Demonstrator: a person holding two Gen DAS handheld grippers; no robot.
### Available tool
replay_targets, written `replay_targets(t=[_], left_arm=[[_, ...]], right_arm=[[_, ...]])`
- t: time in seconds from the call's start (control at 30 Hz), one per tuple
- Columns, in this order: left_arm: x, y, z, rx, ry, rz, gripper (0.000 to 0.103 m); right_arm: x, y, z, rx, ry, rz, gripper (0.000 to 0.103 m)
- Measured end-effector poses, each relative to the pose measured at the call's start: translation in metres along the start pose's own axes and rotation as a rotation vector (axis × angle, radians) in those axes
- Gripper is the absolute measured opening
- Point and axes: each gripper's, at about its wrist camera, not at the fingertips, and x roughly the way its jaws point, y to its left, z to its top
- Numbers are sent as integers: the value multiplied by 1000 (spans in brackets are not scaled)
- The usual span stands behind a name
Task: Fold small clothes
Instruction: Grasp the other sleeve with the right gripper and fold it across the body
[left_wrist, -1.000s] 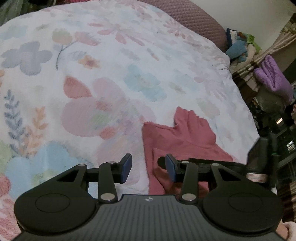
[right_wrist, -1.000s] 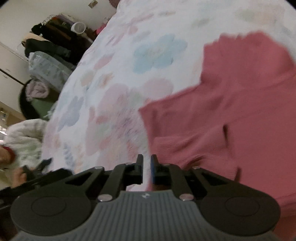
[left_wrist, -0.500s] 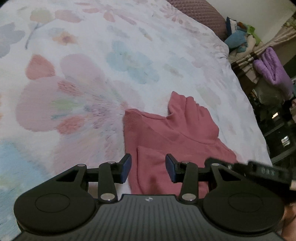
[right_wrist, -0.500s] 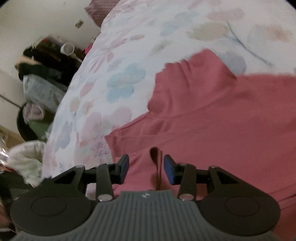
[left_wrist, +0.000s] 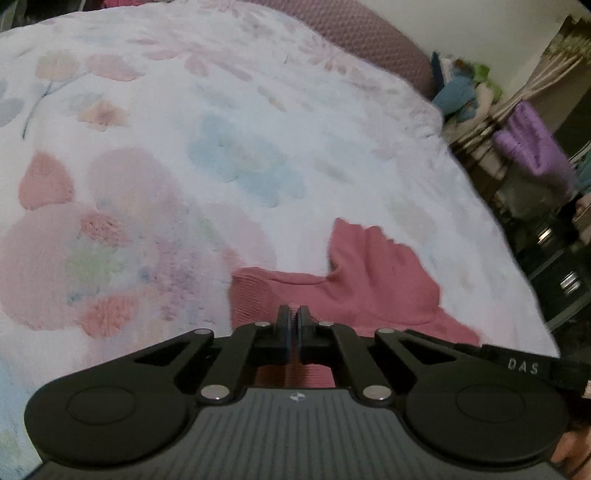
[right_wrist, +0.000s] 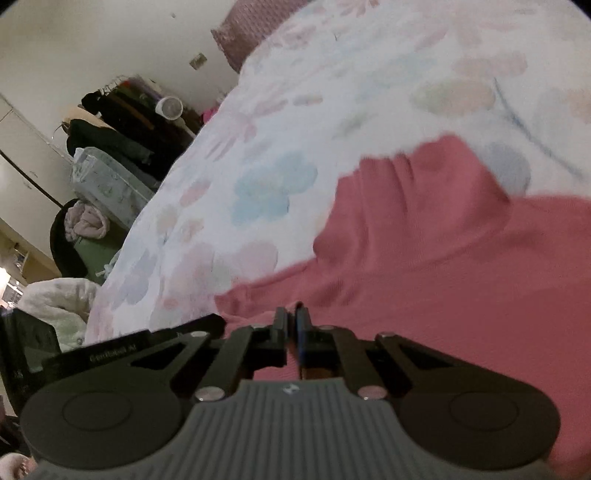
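Both the left gripper (left_wrist: 292, 311) and right gripper (right_wrist: 291, 314) have just closed, pinching the pink garment's (left_wrist: 369, 280) near edge.

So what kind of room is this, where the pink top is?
Most likely a bedroom. The pink top lies on a big bed with a flowery bedspread, a pillow sits at its far end, and clothes are piled beside the bed.

White letters "DAS" stand on a black bar (left_wrist: 517, 363) at the right edge of the left wrist view; lettering on another black bar (right_wrist: 110, 349) is too blurred to read.
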Motion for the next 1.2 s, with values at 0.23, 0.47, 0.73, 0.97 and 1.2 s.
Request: replay_targets(t=[0.23, 0.47, 0.73, 0.97, 1.2], left_arm=[[-12, 1, -10, 10, 42, 39, 29], [-50, -28, -39, 200, 11, -7, 40], [-27, -34, -56, 229, 114, 105, 15], [-18, -36, -72, 311, 152, 157, 15], [-27, -32, -69, 285, 140, 139, 19]], right_arm=[[0, -6, -13, -51, 51, -85, 7], [-41, -5, -25, 6, 39, 8, 35], [-23, 2, -56, 78, 70, -35, 0], [-23, 9, -77, -33, 62, -100, 0], [-105, 2, -71, -147, -122, -188, 6]])
